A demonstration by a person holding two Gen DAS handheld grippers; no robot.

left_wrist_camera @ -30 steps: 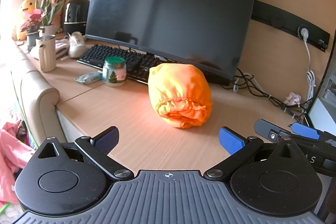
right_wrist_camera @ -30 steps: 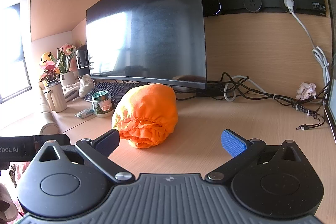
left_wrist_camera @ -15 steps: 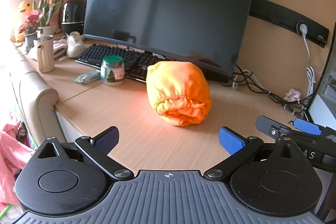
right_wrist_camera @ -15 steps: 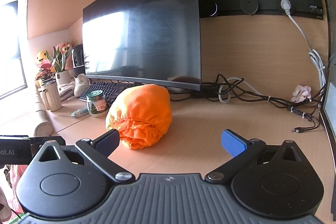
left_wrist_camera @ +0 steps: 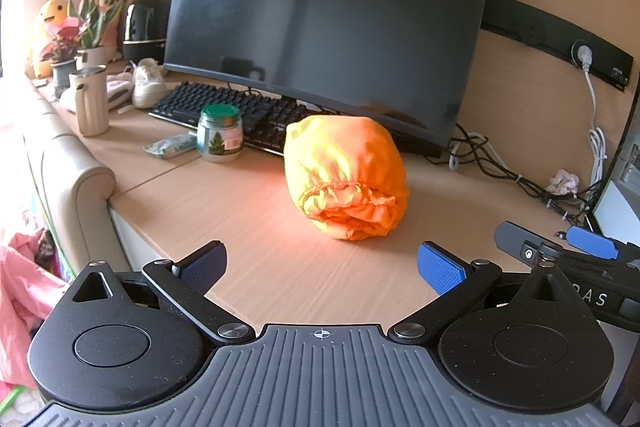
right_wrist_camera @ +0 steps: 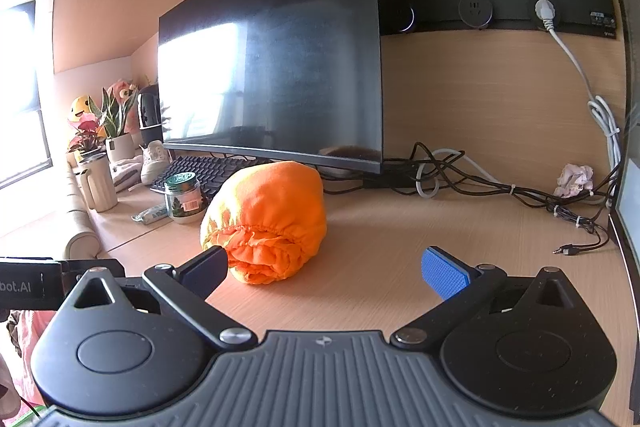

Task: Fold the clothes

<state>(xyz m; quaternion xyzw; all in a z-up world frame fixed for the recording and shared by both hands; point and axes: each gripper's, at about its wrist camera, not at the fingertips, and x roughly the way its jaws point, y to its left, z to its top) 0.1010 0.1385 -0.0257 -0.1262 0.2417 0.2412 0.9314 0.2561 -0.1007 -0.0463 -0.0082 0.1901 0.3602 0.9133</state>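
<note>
An orange garment [left_wrist_camera: 345,177] lies rolled into a tight bundle on the wooden desk [left_wrist_camera: 248,227], its gathered elastic edge facing me. It also shows in the right wrist view [right_wrist_camera: 266,223]. My left gripper [left_wrist_camera: 320,265] is open and empty, held back from the bundle near the desk's front edge. My right gripper [right_wrist_camera: 325,269] is open and empty, with the bundle just beyond its left finger. The right gripper's blue pads [left_wrist_camera: 588,242] show at the right of the left wrist view.
A large dark monitor [left_wrist_camera: 328,27] and a black keyboard [left_wrist_camera: 236,111] stand behind the bundle. A green-lidded jar [left_wrist_camera: 219,133], a beige mug [left_wrist_camera: 91,103], plants [left_wrist_camera: 76,35] and a shoe sit at left. Cables [right_wrist_camera: 500,183] run along the back right. A padded chair arm [left_wrist_camera: 76,187] borders the desk's left.
Both grippers have eased slightly, shifting the view a little; the bundle has not moved. Both stay open and empty.
</note>
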